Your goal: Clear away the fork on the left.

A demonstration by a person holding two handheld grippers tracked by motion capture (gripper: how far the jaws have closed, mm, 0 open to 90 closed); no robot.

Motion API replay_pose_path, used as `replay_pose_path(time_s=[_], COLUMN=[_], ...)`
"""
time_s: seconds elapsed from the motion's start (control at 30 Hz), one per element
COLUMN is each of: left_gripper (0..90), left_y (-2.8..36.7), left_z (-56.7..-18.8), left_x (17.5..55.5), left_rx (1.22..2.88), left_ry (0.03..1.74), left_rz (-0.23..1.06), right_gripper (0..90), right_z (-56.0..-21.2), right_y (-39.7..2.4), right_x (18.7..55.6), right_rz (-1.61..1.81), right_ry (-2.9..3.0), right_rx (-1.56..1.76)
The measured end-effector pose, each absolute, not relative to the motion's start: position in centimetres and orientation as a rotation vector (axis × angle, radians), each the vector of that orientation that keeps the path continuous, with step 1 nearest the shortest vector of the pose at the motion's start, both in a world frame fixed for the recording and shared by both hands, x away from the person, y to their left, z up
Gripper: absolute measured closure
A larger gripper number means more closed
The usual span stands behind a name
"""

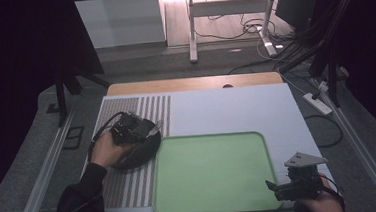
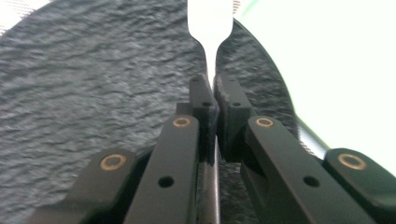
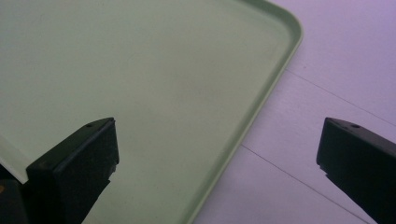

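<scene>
My left gripper (image 1: 146, 130) is shut on a thin silver piece of cutlery (image 1: 155, 128) and holds it over a round dark plate (image 1: 140, 153). In the left gripper view the jaws (image 2: 214, 88) pinch the narrow metal shaft, and its flat broad end (image 2: 210, 18) sticks out ahead above the textured dark plate (image 2: 93, 70). A light green tray (image 1: 213, 172) lies right of the plate. My right gripper (image 1: 277, 187) hovers open at the tray's near right corner; its jaws (image 3: 219, 140) stand wide apart over the tray rim (image 3: 261, 107) with nothing between them.
The plate sits on a grey striped mat (image 1: 131, 190) on the white tabletop (image 1: 236, 107). A wooden edge (image 1: 194, 83) runs along the table's far side. Beyond it are a table frame (image 1: 191, 30) and cables (image 1: 292, 43) on the floor.
</scene>
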State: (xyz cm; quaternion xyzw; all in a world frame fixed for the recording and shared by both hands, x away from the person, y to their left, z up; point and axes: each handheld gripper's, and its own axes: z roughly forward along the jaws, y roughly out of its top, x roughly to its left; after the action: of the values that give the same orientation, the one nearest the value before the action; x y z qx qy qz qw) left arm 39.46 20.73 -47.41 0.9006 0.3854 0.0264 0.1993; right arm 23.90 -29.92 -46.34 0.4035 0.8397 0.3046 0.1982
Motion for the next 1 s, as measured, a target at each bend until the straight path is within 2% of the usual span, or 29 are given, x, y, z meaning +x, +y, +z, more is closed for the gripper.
replay_pose_path(time_s=[0.3, 1.0], left_gripper=[85.7, 85.7], left_y=[19.2, 10.9], left_z=[-47.4, -48.3], left_x=[37.7, 34.1], left_rx=[2.482, 2.531], left_ry=[1.085, 1.0], left_rz=[0.031, -0.094], right_gripper=[0.0, 0.0], right_z=[-46.3, -46.4], right_y=[-29.8, -29.7], right_x=[23.9, 23.7], right_rz=[0.847, 0.833], right_ry=[2.353, 2.367], right_rx=[1.117, 1.087])
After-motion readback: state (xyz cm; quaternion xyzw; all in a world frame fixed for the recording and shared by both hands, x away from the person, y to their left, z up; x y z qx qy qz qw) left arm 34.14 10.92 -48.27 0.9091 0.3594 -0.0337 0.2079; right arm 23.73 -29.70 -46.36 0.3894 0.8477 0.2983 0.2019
